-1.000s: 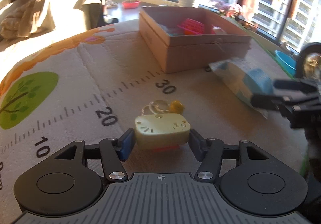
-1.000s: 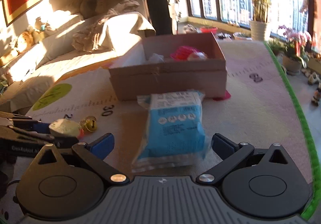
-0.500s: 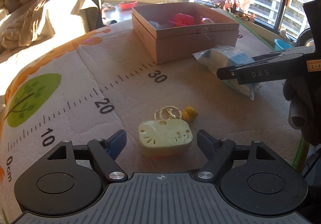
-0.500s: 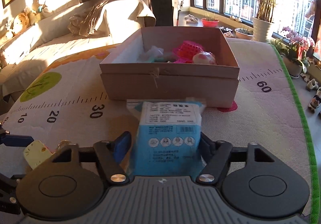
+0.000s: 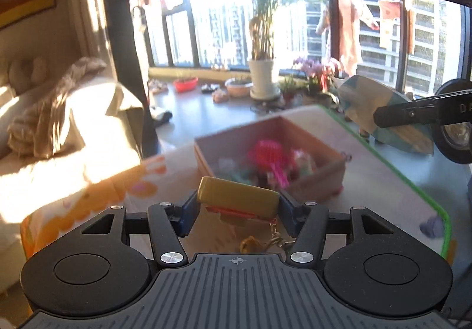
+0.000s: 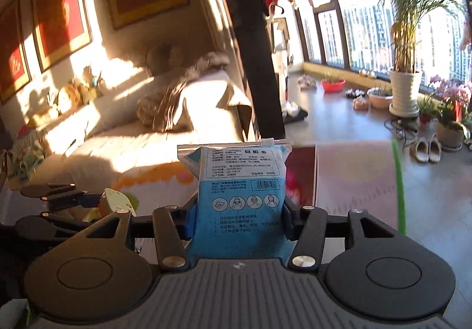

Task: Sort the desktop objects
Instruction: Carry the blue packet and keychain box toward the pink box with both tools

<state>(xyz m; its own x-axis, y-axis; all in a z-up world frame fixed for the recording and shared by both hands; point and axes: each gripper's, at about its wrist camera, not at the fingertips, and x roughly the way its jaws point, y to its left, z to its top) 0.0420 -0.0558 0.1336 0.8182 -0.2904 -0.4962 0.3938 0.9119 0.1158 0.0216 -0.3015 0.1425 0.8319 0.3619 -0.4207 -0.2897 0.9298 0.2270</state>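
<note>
The cardboard box (image 5: 271, 158) sits toward the far side of the tabletop (image 5: 383, 181), near its green-trimmed right edge, already holding a pink toy and other bits too blurred to name.

Next in size, the blue pouch (image 6: 242, 199) is up off the tabletop, pinched across its width in the right claw (image 6: 236, 219). It looks soft and light, a crinkly sealed film pack that gives under pressure; the middle of the body, where it is held now, seems the safest place, since the thin sealed top edge would likely slip or fold. The jaws have just been closing, and the pads now press in on both sides of the pouch.

Smallest is the yellow keychain toy (image 5: 237, 199), also lifted clear, held crosswise in the left claw (image 5: 236, 209) in front of the box. It appears hard, light plastic, so its flat ends suit the pads, though the smooth shell could slide. A chain with a small bell (image 5: 250, 243) hangs loose beneath it and will probably swing. These jaws too have just been closing and are clamped on the toy's ends.
</note>
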